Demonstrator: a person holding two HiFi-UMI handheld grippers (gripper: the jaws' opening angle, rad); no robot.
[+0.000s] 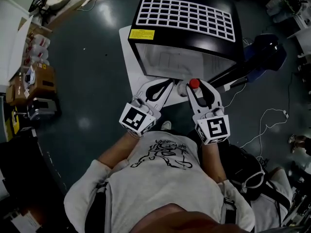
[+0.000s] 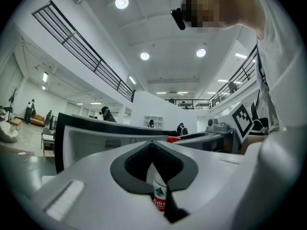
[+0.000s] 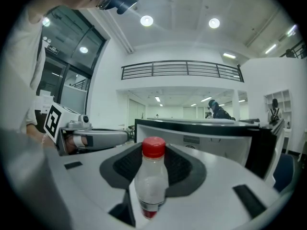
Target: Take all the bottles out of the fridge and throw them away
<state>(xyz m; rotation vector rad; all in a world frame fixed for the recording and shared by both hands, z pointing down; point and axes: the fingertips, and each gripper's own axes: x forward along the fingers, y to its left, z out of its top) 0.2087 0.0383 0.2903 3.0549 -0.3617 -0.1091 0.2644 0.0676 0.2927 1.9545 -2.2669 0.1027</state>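
Right gripper (image 3: 153,152) has its fingers (image 3: 225,174) clamped on an upright red-capped bottle (image 3: 151,186); left gripper (image 2: 152,145) is nearly closed on a labelled bottle (image 2: 160,198), wedged low. Both sit just outside the fridge (image 1: 184,57). That low, thin hold could drop it on the floor (image 1: 92,81)

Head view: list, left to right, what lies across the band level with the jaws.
Cardboard boxes → left gripper → right gripper → white floor cable.
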